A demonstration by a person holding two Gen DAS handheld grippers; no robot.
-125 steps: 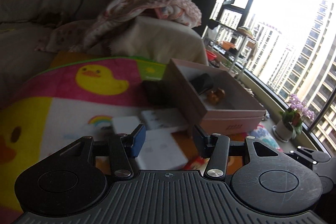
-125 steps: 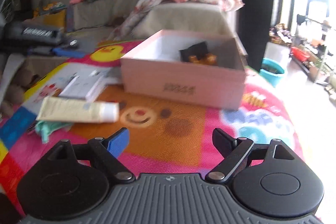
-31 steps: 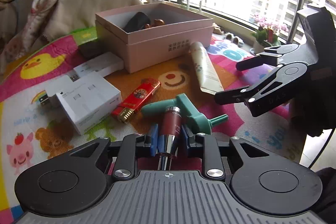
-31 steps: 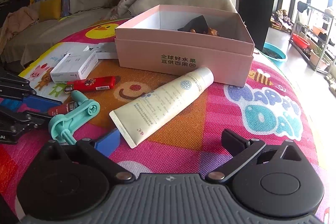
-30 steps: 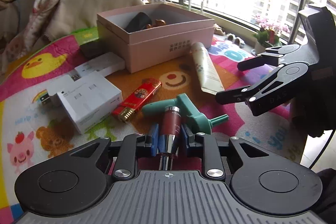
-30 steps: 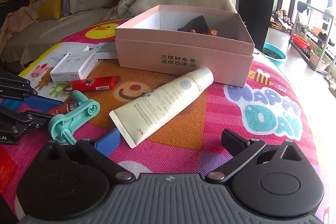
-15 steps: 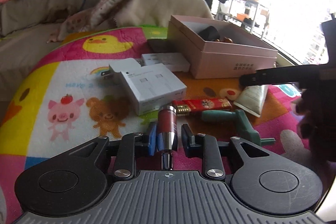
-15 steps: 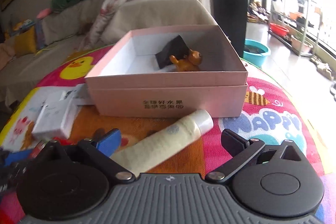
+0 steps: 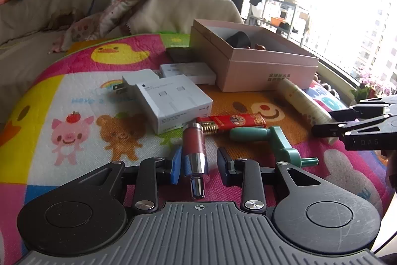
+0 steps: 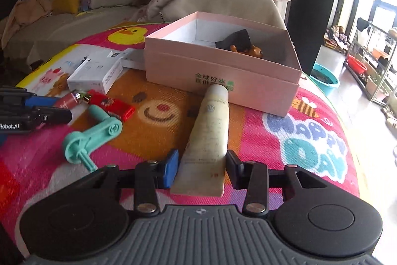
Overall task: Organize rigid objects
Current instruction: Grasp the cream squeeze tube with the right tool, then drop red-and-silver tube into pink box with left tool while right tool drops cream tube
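Observation:
A maroon lipstick-like tube lies on the colourful play mat between the fingers of my left gripper. The blue pad is at its side, the black pad stands a little off it, so the grip is loose. My right gripper is closing on the crimped end of a cream tube, both pads against its sides. The tube's cap points at the open pink box, which holds a black item and a brown figure. In the left wrist view the right gripper straddles the cream tube.
A red lighter, a teal crank-shaped tool, white cartons and a white plug lie on the mat. A sofa with a blanket is behind. A teal basin and a shelf stand on the floor at the right.
The left jaws have parted slightly from the maroon tube, and that view has swung left. The right gripper moved forward over the cream tube's end and its wide jaws came in around it.

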